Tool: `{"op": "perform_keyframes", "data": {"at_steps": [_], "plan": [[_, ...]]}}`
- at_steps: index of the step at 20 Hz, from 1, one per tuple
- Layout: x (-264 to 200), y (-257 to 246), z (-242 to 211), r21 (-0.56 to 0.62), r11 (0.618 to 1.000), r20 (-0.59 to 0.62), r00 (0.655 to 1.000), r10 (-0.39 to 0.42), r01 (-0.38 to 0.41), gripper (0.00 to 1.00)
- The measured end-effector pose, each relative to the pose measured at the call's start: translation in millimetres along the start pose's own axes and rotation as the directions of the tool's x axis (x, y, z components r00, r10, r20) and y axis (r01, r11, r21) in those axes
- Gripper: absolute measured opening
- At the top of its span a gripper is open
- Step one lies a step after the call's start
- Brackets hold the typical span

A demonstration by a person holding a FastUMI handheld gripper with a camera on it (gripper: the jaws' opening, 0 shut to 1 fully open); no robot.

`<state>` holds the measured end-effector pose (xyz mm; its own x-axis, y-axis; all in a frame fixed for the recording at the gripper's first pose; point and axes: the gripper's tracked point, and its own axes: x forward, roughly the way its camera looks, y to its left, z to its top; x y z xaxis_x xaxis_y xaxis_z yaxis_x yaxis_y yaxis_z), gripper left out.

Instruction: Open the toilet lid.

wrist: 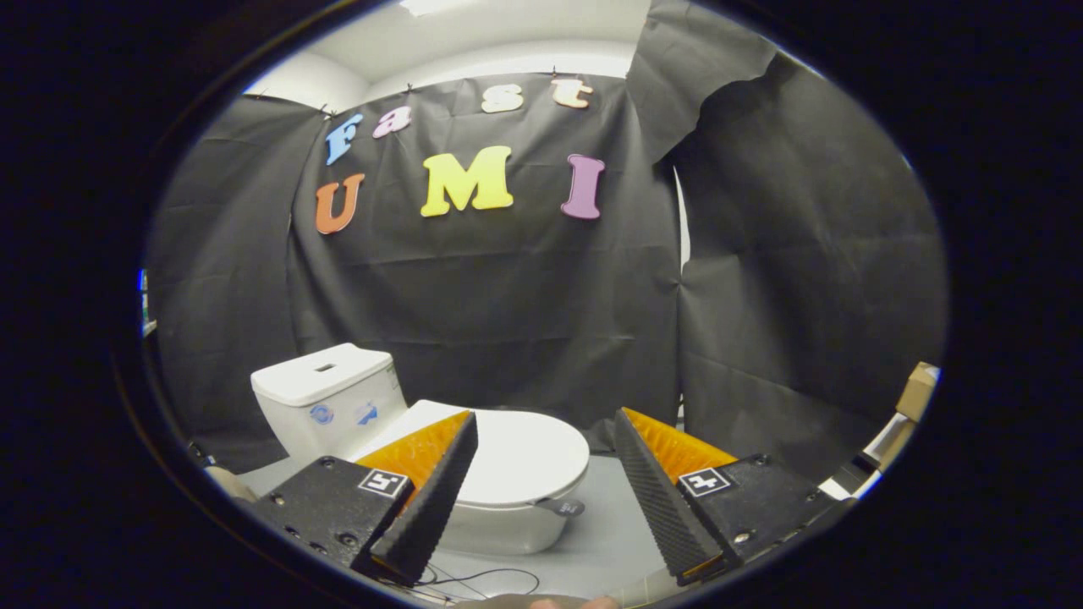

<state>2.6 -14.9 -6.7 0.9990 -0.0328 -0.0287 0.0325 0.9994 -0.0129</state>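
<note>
Toilet lid (518, 457), a smooth white glossy plastic oval, lies flat and closed on the white ceramic bowl (495, 529), beyond the fingers and partly behind the left one. It looks rigid, light and slippery, hinged at the rear, so the front rim is probably the best place to hook or pinch. To the left behind it stands the boxy white ceramic cistern (326, 397), bearing small blue stickers. A thin black cable (486, 582) trails on the grey floor (605, 533) below the bowl. The gripper (546, 427) is spread wide, its ridged wedge-shaped fingers holding nothing. At far right sits a brown cardboard box (918, 389).
</note>
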Motion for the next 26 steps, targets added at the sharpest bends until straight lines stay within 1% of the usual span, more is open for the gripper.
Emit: {"op": "perform_keyframes", "data": {"at_steps": [5, 9, 11, 14, 15, 16, 17, 20, 22, 23, 26], "plan": [[2, -6, -4, -0.007, 1.0, -0.015, 1.0, 0.0, 0.0, 1.0], [9, -11, -40, 0.019, 1.0, -0.144, 0.99, -0.005, 0.008, 1.0], [13, -12, -45, 0.043, 0.999, -0.166, 0.986, -0.002, 0.01, 1.0], [27, -14, -49, 0.038, 0.999, -0.189, 0.982, -0.022, 0.03, 1.0], [32, -16, -52, 0.039, 0.998, -0.218, 0.975, -0.041, 0.051, 1.0], [38, -21, -62, 0.033, 0.996, -0.27, 0.96, -0.072, 0.084, 1.0], [41, -20, -70, 0.028, 0.996, -0.315, 0.946, -0.074, 0.087, 1.0], [57, -15, -81, 0.006, 0.998, -0.4, 0.915, -0.051, 0.059, 1.0], [74, -18, -97, 0.005, 0.999, -0.475, 0.879, -0.044, 0.052, 1.0], [79, -22, -104, 0.002, 0.998, -0.517, 0.854, -0.058, 0.069, 1.0], [99, -24, -114, 0.042, 0.996, -0.555, 0.831, -0.039, 0.075, 1.0]]}}
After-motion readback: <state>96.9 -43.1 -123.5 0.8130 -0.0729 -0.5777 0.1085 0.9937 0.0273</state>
